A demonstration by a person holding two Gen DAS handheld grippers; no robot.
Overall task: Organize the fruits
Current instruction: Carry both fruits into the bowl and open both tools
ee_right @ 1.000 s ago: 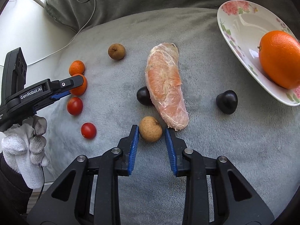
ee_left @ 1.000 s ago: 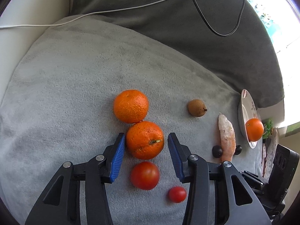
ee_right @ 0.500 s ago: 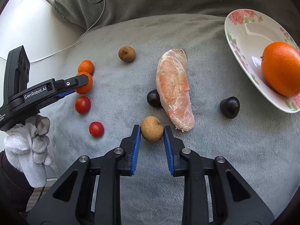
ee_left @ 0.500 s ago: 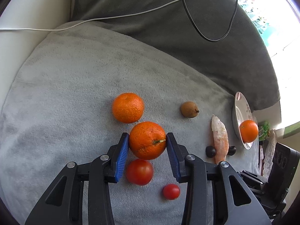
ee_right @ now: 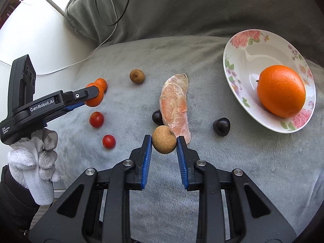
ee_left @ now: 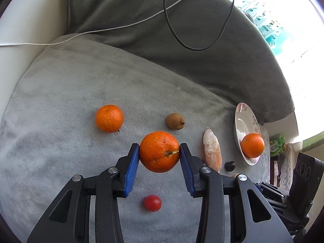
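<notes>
- Covering the whole work surface: a grey blanket (ee_right: pixel 222 182), a darker grey cloth (ee_left: pixel 182 60) bunched behind it, with a black cable (ee_left: pixel 202 48) and a white cable (ee_left: pixel 101 30) lying on that cloth.
- Left gripper (ee_left: pixel 159 151): blue pads pinching a mandarin (ee_left: pixel 159 151) from both sides; in the right wrist view the fruit looks clear of the blanket, well left of the plate. A white-gloved hand (ee_right: pixel 32 160) grips the handle.
- Right gripper (ee_right: pixel 164 139): pads pressed onto a small brown fruit (ee_right: pixel 164 139), held left of the plate and below it in the picture.
- Plate (ee_right: pixel 239 60): white, floral rim, at the blanket's right side.
- Orange (ee_right: pixel 281 93): lying in the plate.
- Pomelo segment (ee_right: pixel 175 103): peeled, pinkish, on the blanket left of the plate.
- Second mandarin (ee_left: pixel 109 118): on the blanket, far left of the plate.
- Second brown fruit (ee_right: pixel 137 76): left of the plate, beyond the segment.
- Two tomatoes (ee_right: pixel 96 119) (ee_right: pixel 109 141): red, far left of the plate.
- Two dark fruits: one (ee_right: pixel 221 126) just below the plate, one (ee_right: pixel 157 117) touching the segment's left edge.
</notes>
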